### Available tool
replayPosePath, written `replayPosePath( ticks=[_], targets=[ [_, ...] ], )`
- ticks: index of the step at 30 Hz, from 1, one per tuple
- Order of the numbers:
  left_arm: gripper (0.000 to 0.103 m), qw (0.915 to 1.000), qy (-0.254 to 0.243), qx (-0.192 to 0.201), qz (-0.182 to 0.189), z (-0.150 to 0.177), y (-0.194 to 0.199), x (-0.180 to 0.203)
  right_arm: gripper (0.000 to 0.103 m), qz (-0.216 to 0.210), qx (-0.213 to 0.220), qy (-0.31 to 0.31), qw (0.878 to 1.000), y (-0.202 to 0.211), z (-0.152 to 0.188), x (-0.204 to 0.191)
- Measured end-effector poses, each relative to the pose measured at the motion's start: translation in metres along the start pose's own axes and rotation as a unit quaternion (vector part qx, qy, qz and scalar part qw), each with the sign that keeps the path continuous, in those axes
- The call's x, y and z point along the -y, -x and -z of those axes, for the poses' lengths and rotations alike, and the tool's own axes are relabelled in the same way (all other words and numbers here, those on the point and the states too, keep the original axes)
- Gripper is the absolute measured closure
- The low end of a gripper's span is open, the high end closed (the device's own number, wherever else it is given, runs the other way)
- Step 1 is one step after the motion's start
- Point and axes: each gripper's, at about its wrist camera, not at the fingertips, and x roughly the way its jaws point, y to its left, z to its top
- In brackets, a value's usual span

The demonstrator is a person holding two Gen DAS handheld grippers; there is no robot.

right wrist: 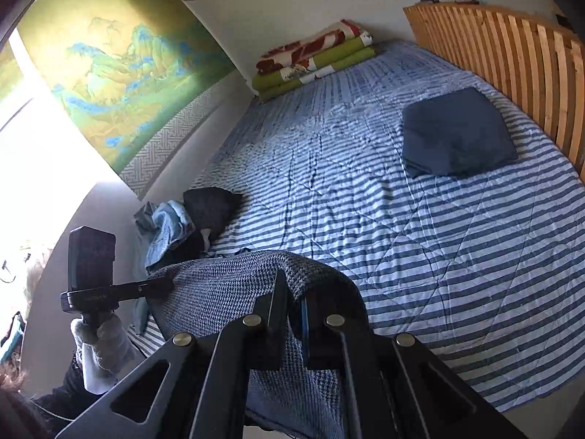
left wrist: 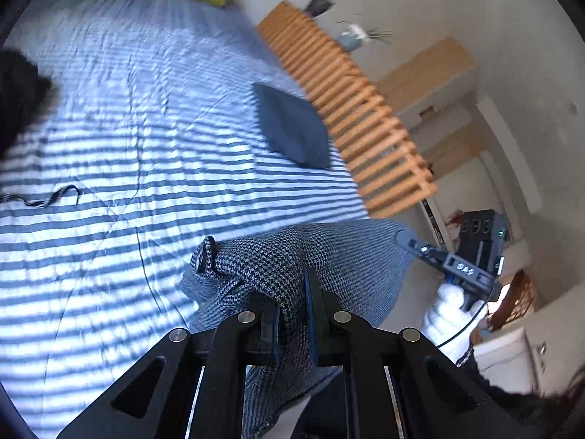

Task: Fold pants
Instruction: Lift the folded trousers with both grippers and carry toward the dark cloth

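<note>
Houndstooth pants [left wrist: 292, 256] run off the frame's bottom edge — legs unseen; the black garment [left wrist: 18, 98] at left is cropped, and the shelf pots [left wrist: 351, 36] are blurred.

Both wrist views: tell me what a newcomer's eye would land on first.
First, the checked pants, bunched and pinched in both the left gripper and the right gripper, held up at the near edge of the bed. Behind them spreads the striped quilt, with a folded dark blue garment lying by the slatted headboard.
</note>
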Motion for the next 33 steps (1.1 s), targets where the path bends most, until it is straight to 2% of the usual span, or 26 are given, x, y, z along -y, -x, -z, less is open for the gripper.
replayPosePath(
  ticks=[4, 6, 8, 9, 11, 13, 15, 17, 19, 21, 22, 25, 27, 28, 30, 31, 33],
  targets=[
    [0.092, 0.9977, 0.062, -0.006, -0.028, -0.049, -0.057, -0.069, 0.098, -0.01, -0.066, -0.063, 0.996, -0.098, -0.042, 0.064],
    [0.092, 0.9964, 0.074, -0.007, -0.04, -0.069, -0.079, -0.089, 0.098, -0.012, -0.08, -0.082, 0.993, -0.131, -0.06, 0.083],
    [0.09, 0.9942, 0.097, -0.002, -0.046, -0.085, -0.097, -0.107, 0.097, 0.017, -0.093, -0.066, 0.993, -0.165, -0.078, 0.093],
    [0.09, 0.994, 0.087, -0.009, -0.065, -0.093, -0.108, -0.111, 0.096, 0.033, -0.101, -0.053, 0.993, -0.177, -0.085, 0.094],
    [0.086, 0.9936, 0.073, -0.038, -0.078, -0.103, -0.126, -0.116, 0.093, 0.058, -0.128, -0.039, 0.989, -0.2, -0.096, 0.098],
    [0.085, 0.9929, 0.073, -0.048, -0.081, -0.108, -0.129, -0.12, 0.092, 0.06, -0.148, -0.043, 0.986, -0.211, -0.102, 0.105],
    [0.079, 0.993, 0.073, -0.058, -0.073, -0.109, -0.123, -0.119, 0.09, 0.054, -0.161, -0.044, 0.985, -0.21, -0.106, 0.109],
    [0.053, 0.9933, 0.06, -0.051, -0.084, -0.107, -0.108, -0.118, 0.087, 0.053, -0.16, -0.036, 0.985, -0.197, -0.106, 0.109],
    [0.044, 0.9938, 0.05, -0.038, -0.091, -0.104, -0.089, -0.117, 0.084, 0.081, -0.148, -0.025, 0.985, -0.18, -0.108, 0.107],
    [0.045, 0.9917, 0.043, -0.015, -0.12, -0.101, -0.067, -0.113, 0.084, 0.11, -0.126, -0.011, 0.986, -0.158, -0.109, 0.105],
    [0.046, 0.9909, 0.034, 0.002, -0.13, -0.099, -0.058, -0.108, 0.083, 0.129, -0.1, -0.002, 0.987, -0.143, -0.107, 0.099],
    [0.064, 0.9937, -0.006, 0.014, -0.111, -0.091, -0.053, -0.081, 0.082, 0.095, -0.071, 0.021, 0.993, -0.12, -0.097, 0.072],
    [0.069, 0.9932, -0.047, 0.008, -0.106, -0.085, -0.069, -0.057, 0.082, 0.089, -0.063, 0.055, 0.992, -0.121, -0.082, 0.046],
    [0.072, 0.9922, -0.069, 0.001, -0.103, -0.081, -0.082, -0.045, 0.082, 0.086, -0.064, 0.067, 0.992, -0.127, -0.075, 0.036],
    [0.073, 0.9928, -0.069, -0.01, -0.098, -0.075, -0.101, -0.043, 0.082, 0.069, -0.089, 0.079, 0.99, -0.15, -0.058, 0.022],
    [0.073, 0.994, -0.055, -0.017, -0.094, -0.07, -0.11, -0.049, 0.082, 0.072, -0.099, 0.083, 0.989, -0.16, -0.052, 0.019],
    [0.075, 0.9943, -0.014, -0.034, -0.1, -0.054, -0.125, -0.074, 0.083, 0.104, -0.13, 0.105, 0.98, -0.187, -0.031, 0.021]
  ],
)
